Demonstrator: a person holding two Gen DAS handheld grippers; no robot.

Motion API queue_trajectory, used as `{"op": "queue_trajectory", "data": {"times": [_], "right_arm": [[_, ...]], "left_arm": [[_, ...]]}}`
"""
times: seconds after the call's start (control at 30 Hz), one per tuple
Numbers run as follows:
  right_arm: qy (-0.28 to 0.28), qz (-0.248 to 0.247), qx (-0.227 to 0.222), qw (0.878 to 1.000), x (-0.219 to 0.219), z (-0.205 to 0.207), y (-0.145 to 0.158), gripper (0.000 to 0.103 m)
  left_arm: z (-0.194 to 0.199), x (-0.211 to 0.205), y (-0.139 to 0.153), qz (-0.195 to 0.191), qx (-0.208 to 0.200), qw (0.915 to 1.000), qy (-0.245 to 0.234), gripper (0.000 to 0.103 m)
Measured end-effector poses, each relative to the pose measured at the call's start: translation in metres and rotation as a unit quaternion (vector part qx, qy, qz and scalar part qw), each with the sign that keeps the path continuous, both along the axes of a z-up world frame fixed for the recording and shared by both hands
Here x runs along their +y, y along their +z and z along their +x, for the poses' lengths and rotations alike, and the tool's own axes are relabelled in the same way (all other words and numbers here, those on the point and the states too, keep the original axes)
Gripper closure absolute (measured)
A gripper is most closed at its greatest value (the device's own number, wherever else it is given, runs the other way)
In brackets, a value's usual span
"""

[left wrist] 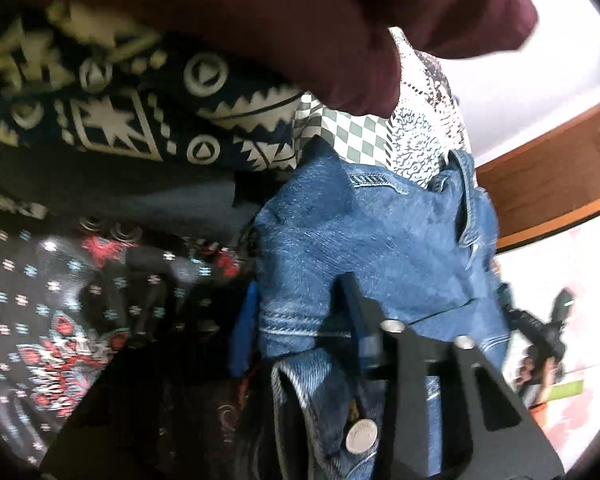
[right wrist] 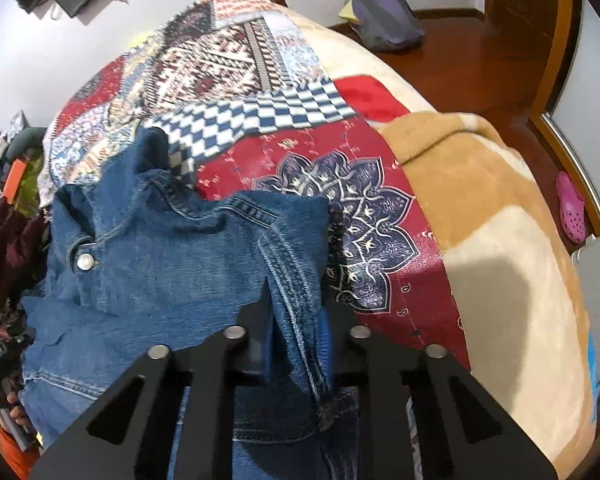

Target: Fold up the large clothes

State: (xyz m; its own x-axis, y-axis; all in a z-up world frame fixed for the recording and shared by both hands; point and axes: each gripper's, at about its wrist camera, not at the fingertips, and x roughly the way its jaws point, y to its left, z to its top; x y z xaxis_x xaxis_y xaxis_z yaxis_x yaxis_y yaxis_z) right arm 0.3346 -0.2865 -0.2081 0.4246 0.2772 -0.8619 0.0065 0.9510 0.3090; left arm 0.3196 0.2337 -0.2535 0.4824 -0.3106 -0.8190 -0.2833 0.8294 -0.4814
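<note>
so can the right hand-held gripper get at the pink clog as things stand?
Probably not. The right hand-held gripper is shut on a fold of the denim jacket on the bed, and the pink clog lies on the floor beyond the tan blanket. It would have to let go first.

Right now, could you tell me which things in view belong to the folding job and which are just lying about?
In the job:
denim jacket
right gripper, shut on its edge
left gripper, shut on its hem

Lying about:
patchwork bedspread
tan blanket
pink clog
maroon garment
</note>
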Motion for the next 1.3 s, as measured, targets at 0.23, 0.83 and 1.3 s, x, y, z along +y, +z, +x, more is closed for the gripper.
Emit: {"op": "queue_trajectory", "data": {"times": [0.23, 0.83, 1.3], "right_arm": [[0.005, -0.025, -0.061, 0.998, 0.003, -0.017, 0.045, 0.091], [0.01, -0.075, -0.14, 0.987, 0.008, 0.01, 0.102, 0.092], [-0.022, -0.106, -0.07, 0.992, -0.01, 0.062, 0.043, 0.09]], "left_arm": [[-0.009, -0.013, 0.033, 0.015, -0.023, 0.9996, -0.005, 0.092], [0.052, -0.09, 0.122, 0.178, -0.114, 0.9755, -0.062, 0.093], [0.111, -0.08, 0.057, 0.21, -0.037, 0.9744, -0.072, 0.091]]}}
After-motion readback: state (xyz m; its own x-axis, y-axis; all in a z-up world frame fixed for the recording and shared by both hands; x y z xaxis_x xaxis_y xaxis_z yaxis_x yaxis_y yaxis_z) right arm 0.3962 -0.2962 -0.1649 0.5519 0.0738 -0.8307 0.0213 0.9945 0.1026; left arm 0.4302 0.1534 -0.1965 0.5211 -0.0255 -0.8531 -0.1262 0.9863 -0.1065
